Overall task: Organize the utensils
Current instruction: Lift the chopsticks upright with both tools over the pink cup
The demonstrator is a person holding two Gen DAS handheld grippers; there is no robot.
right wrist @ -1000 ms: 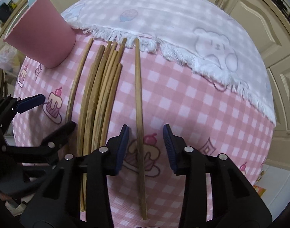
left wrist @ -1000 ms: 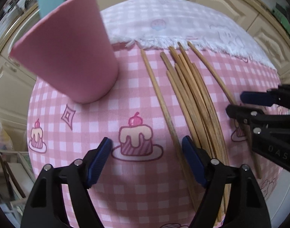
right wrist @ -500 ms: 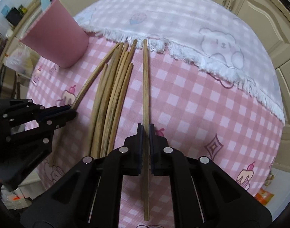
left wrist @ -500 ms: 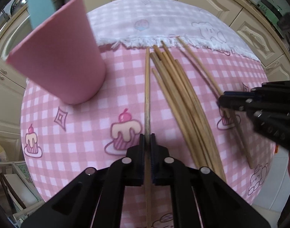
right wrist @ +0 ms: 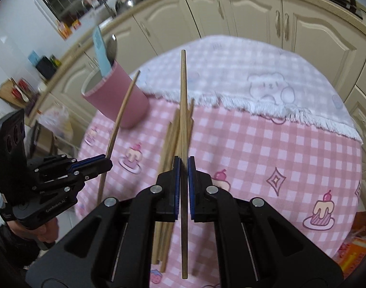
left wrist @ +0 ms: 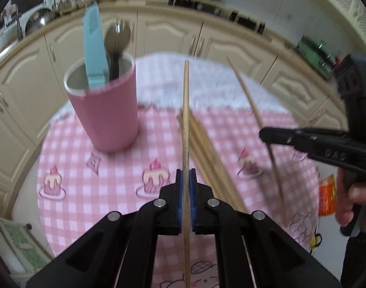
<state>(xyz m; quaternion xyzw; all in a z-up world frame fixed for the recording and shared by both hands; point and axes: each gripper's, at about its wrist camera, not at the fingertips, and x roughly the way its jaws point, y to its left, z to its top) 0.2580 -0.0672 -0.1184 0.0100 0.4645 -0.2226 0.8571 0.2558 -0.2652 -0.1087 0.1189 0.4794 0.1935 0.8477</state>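
My left gripper (left wrist: 187, 180) is shut on a wooden chopstick (left wrist: 186, 110) and holds it lifted above the table. My right gripper (right wrist: 183, 168) is shut on another wooden chopstick (right wrist: 183, 100), also lifted. Each gripper shows in the other's view: the right one (left wrist: 264, 133) with its stick (left wrist: 250, 100), the left one (right wrist: 108, 164) with its stick (right wrist: 120, 117). Several more chopsticks (left wrist: 207, 153) (right wrist: 171, 139) lie bundled on the pink checked cloth (left wrist: 111, 180). A pink cup (left wrist: 106, 110) (right wrist: 118, 98) stands far left, holding a blue utensil (left wrist: 94, 45) and a spoon (left wrist: 117, 38).
A white fringed towel (right wrist: 267, 84) covers the far part of the round table. Cream kitchen cabinets (left wrist: 171, 33) run behind it. An orange bag (left wrist: 327, 196) lies on the floor at the right.
Both grippers closed on a chopstick each and have lifted them off the cloth. The views tilted up, so the cup's open top and the cabinets now show.
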